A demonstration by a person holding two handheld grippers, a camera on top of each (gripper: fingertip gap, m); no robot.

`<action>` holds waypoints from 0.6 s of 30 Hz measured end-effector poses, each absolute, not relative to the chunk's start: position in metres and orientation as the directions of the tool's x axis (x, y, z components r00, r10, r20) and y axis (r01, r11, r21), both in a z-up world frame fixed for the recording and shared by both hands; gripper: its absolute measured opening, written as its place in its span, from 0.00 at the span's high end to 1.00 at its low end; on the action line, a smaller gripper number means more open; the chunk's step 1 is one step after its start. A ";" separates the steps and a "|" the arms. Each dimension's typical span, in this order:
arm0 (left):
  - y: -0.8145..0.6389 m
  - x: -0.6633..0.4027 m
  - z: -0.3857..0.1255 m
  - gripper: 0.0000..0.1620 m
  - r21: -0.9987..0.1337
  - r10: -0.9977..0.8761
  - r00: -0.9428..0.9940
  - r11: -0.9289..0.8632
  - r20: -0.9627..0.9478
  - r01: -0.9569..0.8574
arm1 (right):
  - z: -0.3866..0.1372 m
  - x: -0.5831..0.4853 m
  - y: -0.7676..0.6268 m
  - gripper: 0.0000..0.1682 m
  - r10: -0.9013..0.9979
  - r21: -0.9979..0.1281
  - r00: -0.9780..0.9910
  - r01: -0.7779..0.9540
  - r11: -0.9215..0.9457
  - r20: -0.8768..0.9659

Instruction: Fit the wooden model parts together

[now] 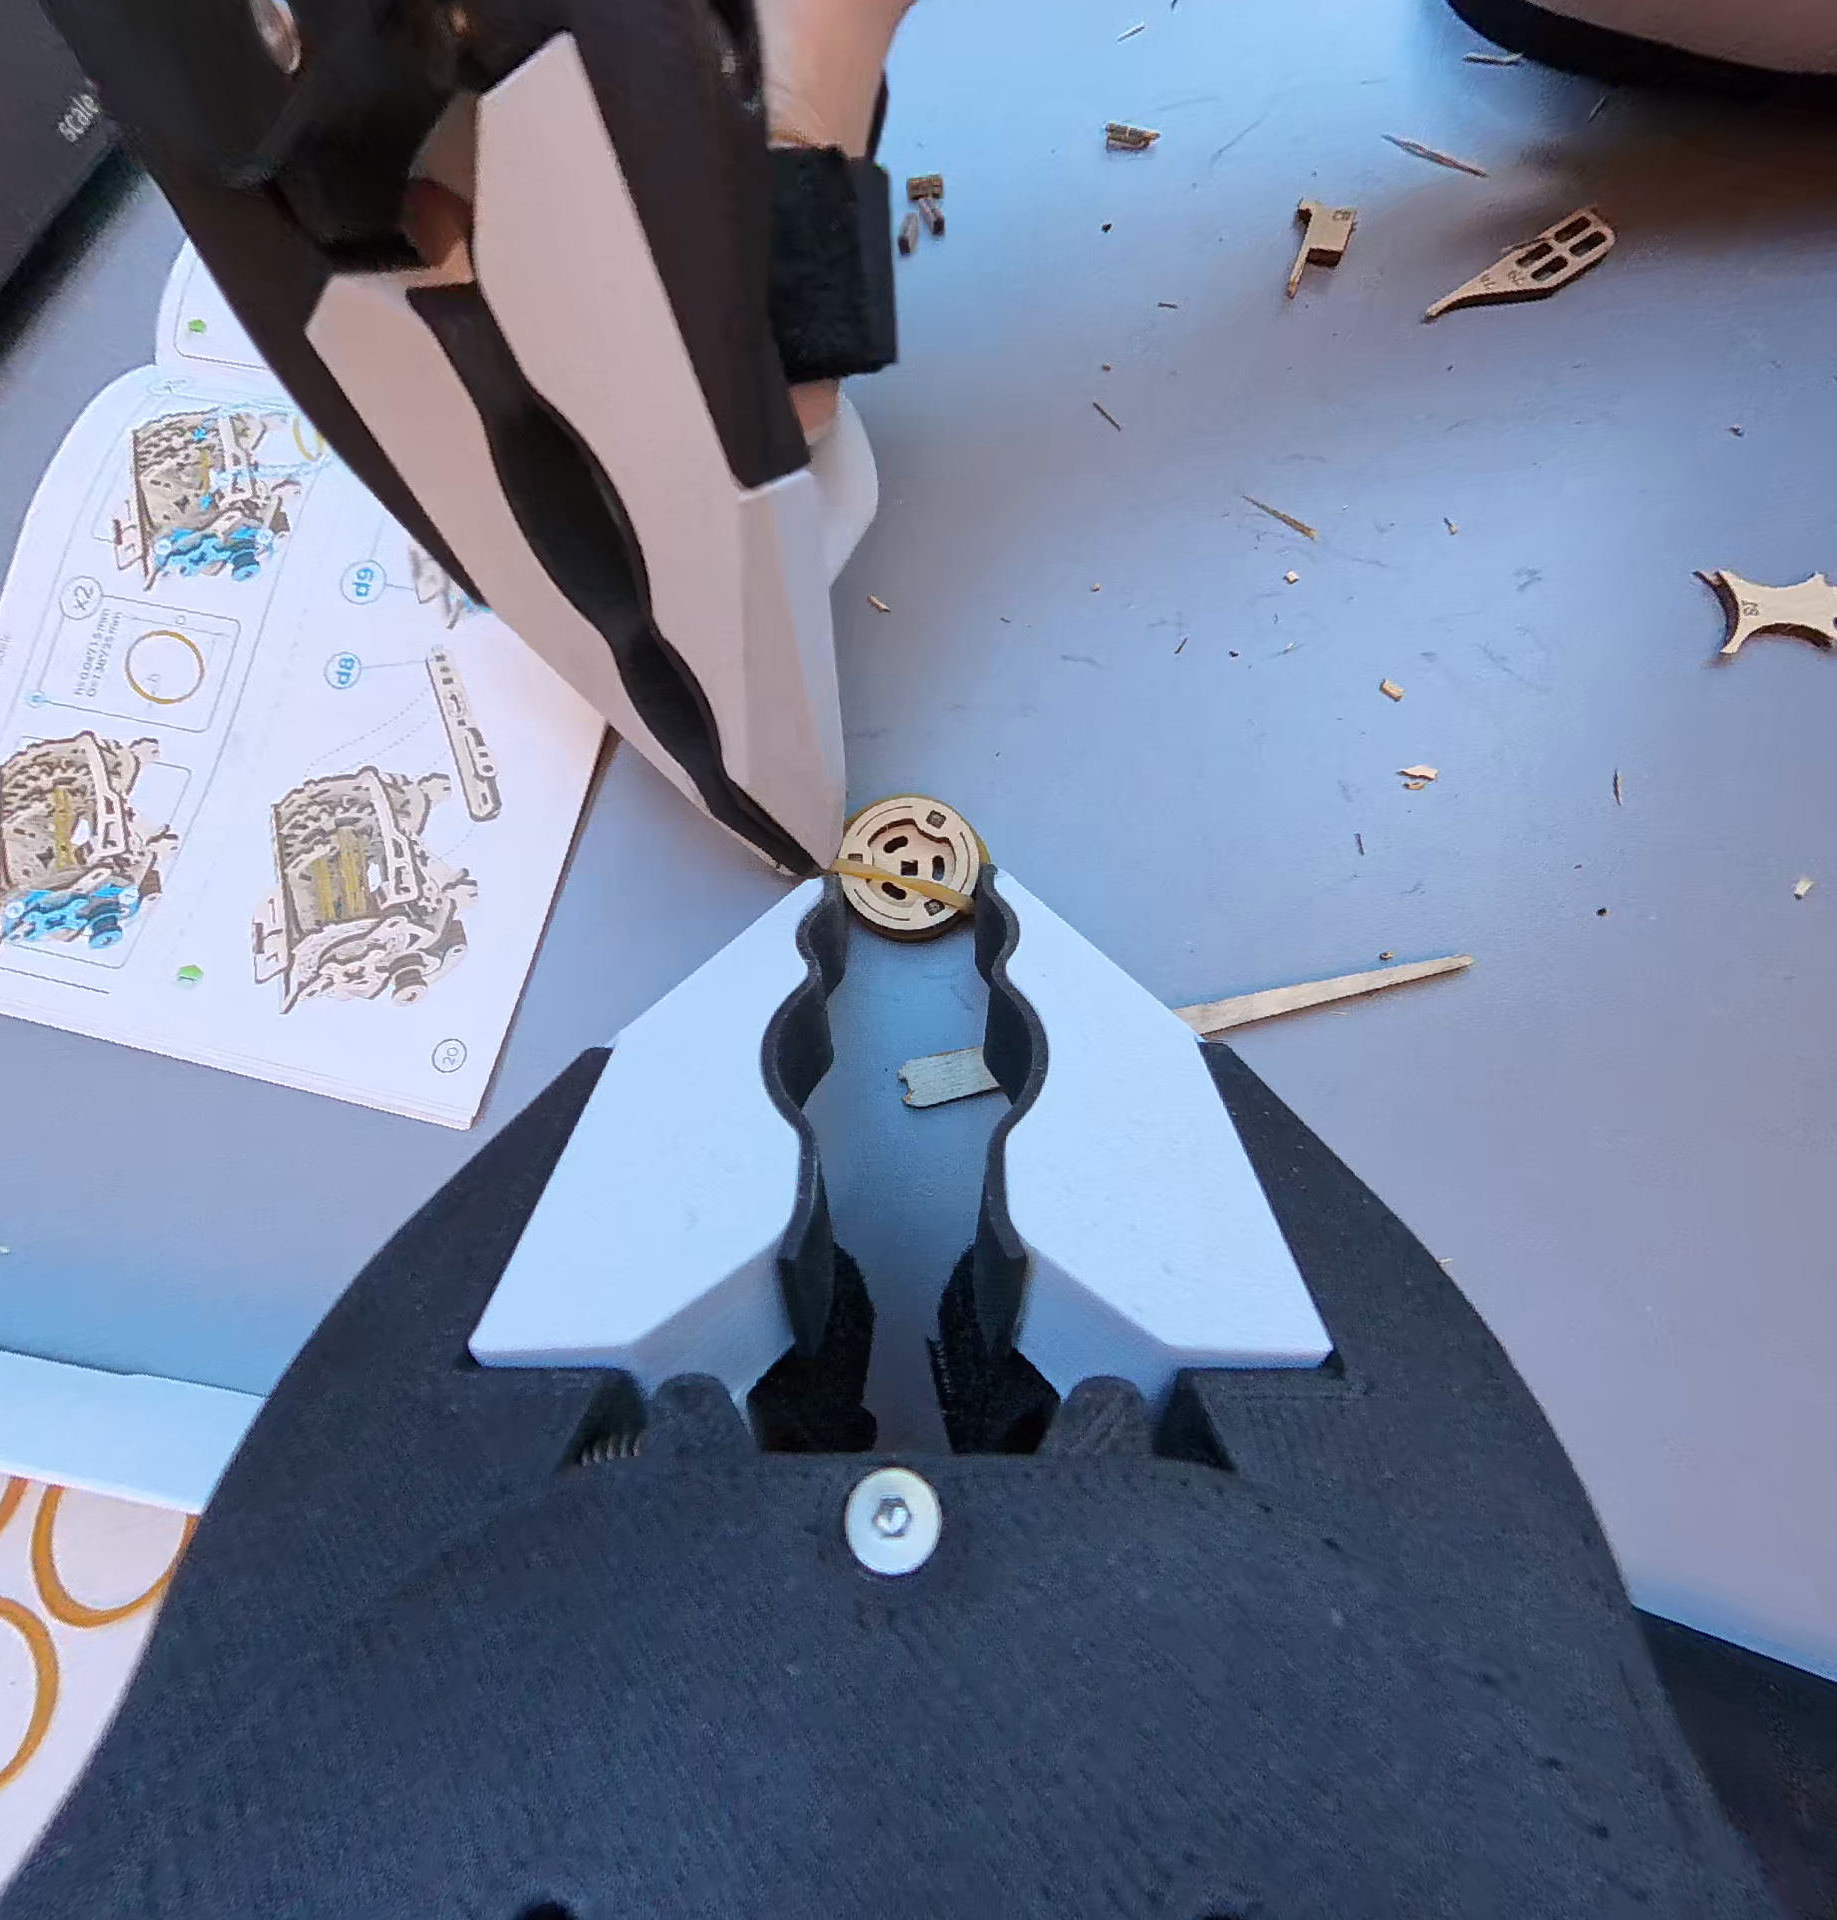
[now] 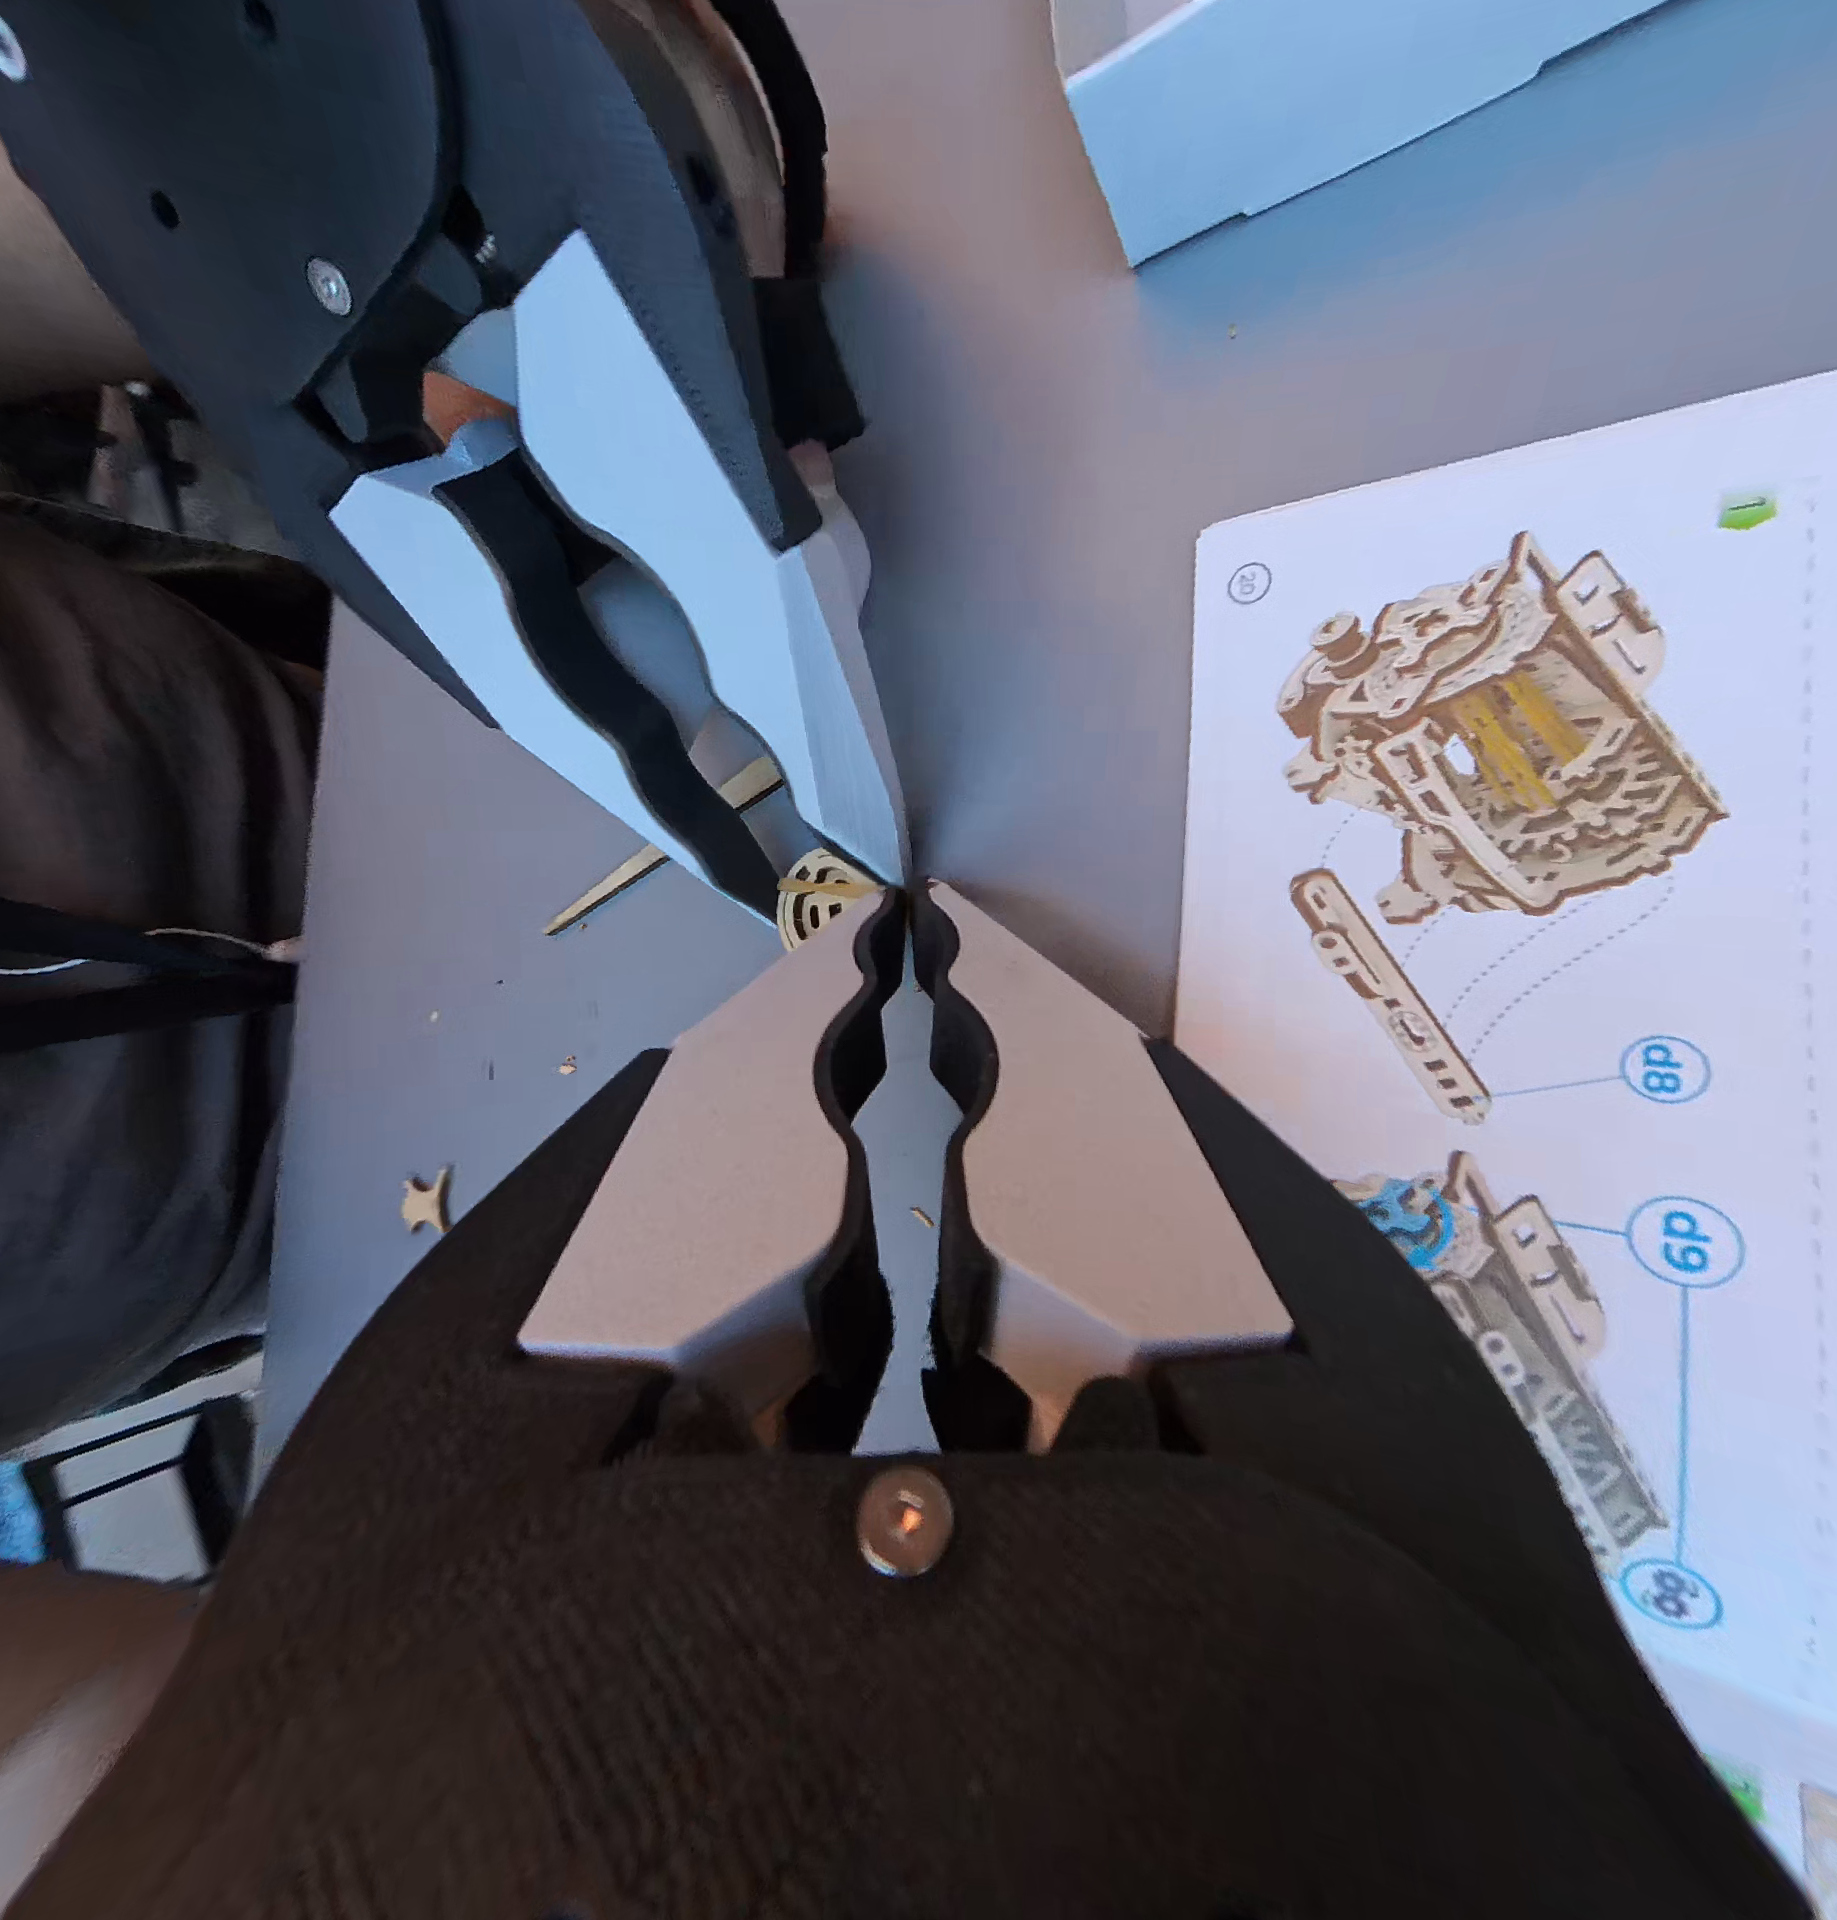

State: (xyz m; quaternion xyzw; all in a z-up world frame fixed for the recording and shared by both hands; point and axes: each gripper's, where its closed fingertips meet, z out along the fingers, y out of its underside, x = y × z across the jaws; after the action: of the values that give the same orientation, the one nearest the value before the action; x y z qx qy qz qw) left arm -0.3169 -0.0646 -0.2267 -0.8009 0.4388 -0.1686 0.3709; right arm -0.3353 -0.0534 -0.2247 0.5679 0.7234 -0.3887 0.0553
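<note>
A small round wooden wheel (image 1: 909, 854) with cut-out slots sits between the tips of my left gripper (image 1: 912, 885), which is shut on it just above the grey table. A yellow rubber band (image 1: 898, 883) stretches across the wheel's face. My right gripper (image 1: 805, 857) comes in from the upper left, and its tips are shut on the band's left end. In the right wrist view my right gripper (image 2: 909, 899) is shut at the tips. The wheel (image 2: 812, 916) and band (image 2: 826, 886) sit just left of it, in the left gripper (image 2: 841, 883).
An open instruction booklet (image 1: 249, 748) lies left of the wheel and also shows in the right wrist view (image 2: 1516, 935). Loose wooden pieces (image 1: 1776, 613), a thin stick (image 1: 1329, 992), a flat strip (image 1: 945, 1075) and splinters lie on the table. Spare rubber bands (image 1: 20, 1621) lie at bottom left. A white box (image 2: 1309, 125) stands behind. Left and right tips are no more than a few centimetres apart. The thin stick (image 1: 1329, 992) sits 6 cm or so from the ends of my left fingers. It is also in sight in the right wrist view (image 2: 597, 885).
</note>
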 end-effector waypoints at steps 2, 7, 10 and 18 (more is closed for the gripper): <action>-0.065 -0.317 -0.227 0.85 -0.744 -0.828 0.558 -0.333 -0.064 -0.579 | -0.226 -0.336 -0.054 1.00 0.739 -0.453 -0.328 0.891 0.034 -0.588; -0.065 -0.317 -0.226 0.85 -0.752 -0.826 0.560 -0.331 -0.062 -0.571 | -0.227 -0.334 -0.057 1.00 0.664 -0.370 -0.314 0.927 0.061 -0.679; -0.066 -0.317 -0.226 0.85 -0.763 -0.832 0.553 -0.331 -0.041 -0.555 | -0.227 -0.333 -0.058 1.00 0.690 -0.402 -0.375 0.906 0.132 -0.619; -0.067 -0.317 -0.226 0.85 -0.765 -0.838 0.546 -0.359 0.013 -0.534 | -0.228 -0.332 -0.058 1.00 0.728 -0.544 -0.522 0.803 0.243 -0.445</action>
State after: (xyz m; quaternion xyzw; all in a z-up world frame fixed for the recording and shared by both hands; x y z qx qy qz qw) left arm -0.3166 -0.0671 -0.2258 -0.7982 0.4297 -0.2063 0.3683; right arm -0.3322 -0.0577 -0.2280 0.4864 0.7867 -0.3768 0.0498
